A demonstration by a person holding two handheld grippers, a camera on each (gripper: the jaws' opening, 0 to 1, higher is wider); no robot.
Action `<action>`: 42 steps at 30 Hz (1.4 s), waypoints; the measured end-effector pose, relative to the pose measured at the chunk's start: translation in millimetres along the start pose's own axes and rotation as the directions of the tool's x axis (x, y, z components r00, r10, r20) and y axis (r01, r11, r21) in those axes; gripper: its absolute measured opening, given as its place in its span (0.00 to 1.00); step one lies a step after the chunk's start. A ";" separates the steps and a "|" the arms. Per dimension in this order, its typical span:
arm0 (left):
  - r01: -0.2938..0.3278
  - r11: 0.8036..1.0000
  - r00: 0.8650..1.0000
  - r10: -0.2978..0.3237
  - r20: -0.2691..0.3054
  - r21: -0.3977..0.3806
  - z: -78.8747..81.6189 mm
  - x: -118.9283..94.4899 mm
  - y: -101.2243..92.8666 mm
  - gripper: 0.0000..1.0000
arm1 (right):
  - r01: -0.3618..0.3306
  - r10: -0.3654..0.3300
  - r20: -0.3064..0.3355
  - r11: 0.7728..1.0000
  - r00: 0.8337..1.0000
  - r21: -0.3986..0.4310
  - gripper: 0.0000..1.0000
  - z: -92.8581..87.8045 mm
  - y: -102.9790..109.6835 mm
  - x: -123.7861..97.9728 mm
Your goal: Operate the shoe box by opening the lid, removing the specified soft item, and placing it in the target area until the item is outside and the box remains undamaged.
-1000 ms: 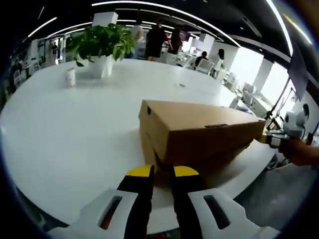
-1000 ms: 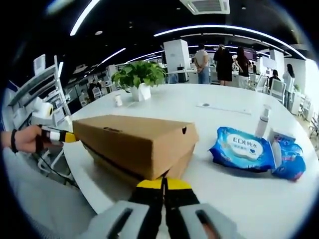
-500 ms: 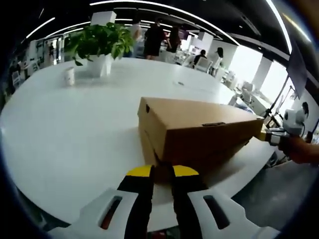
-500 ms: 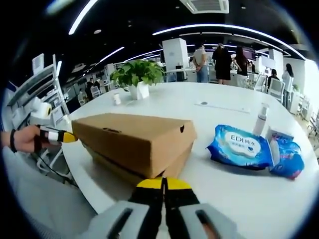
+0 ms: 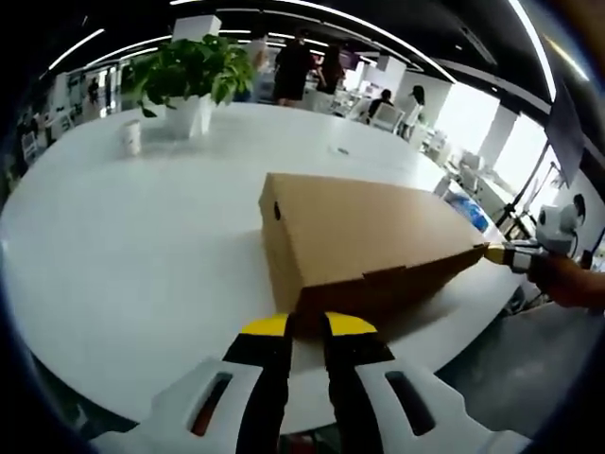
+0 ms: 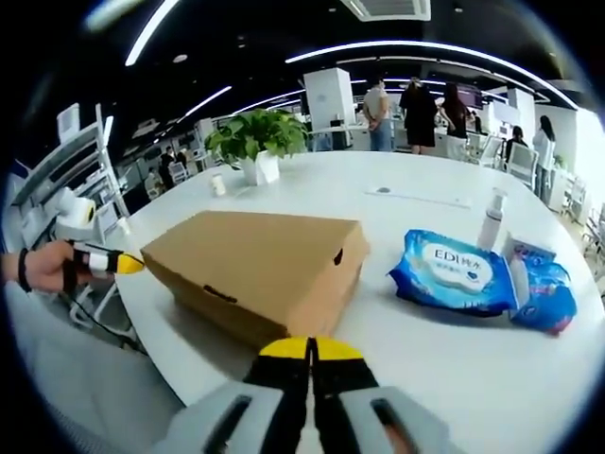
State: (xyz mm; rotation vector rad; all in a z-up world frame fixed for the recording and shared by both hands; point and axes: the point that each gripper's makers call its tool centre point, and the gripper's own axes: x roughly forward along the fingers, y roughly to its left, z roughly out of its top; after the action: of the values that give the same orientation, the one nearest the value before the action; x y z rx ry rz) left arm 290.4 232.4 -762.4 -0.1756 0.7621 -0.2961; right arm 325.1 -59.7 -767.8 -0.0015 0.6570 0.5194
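The cardboard shoe box sits on the white table directly ahead of both grippers, one at each end of it. The left gripper has its yellow-tipped jaws slightly parted at the near end of the box, with the lid's front edge in or just behind the gap; whether they actually pinch cardboard cannot be told. The right gripper has its jaws pressed together right at the opposite end of the box, and whether a thin lip of the lid is caught between them cannot be told either. In the right gripper view the other tool's yellow tip touches the far corner of the box.

The soft item is presumably inside (nothing of it can be seen), so the lid comes first. Risks as I judge them:

- Lifting the two ends unevenly could twist the lid and crease or tear the cardboard at its hinge
- If the jaws grip base and lid together, pulling up would raise the whole box and could drag it toward the table edge below the tools
- A slipping pinch would let the lid snap down

To the right of the right gripper lie a blue wet-wipes pack and a small pump bottle, close enough to be knocked if the box swings that way
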 end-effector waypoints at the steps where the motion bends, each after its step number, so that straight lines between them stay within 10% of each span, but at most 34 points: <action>1: 0.003 1.000 1.000 -0.003 0.000 -0.002 -0.3 -0.1 -0.5 0.11 | -0.001 0.001 0.000 1.000 1.000 0.003 0.00 -0.3 0.4 0.3; 17: -0.050 0.998 0.997 0.052 0.048 -0.044 17.6 -23.5 20.3 0.15 | 0.061 -0.066 0.058 0.995 0.996 0.083 0.05 15.4 -21.3 -10.8; 27: 0.036 0.990 0.994 -0.022 0.104 -0.134 44.3 -14.0 6.9 0.26 | -0.054 0.022 0.150 0.975 0.989 0.215 0.20 34.3 -3.5 -9.4; 42: 0.064 0.993 0.998 -0.064 0.004 -0.103 22.0 12.1 -6.2 0.29 | -0.112 0.097 0.073 0.960 0.993 0.257 0.26 13.8 14.6 11.0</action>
State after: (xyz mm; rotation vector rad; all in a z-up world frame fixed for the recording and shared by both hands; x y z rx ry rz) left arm 312.8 223.7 -753.0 -0.2980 0.7730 -0.3182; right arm 333.9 -39.6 -760.9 0.2978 0.6656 0.5293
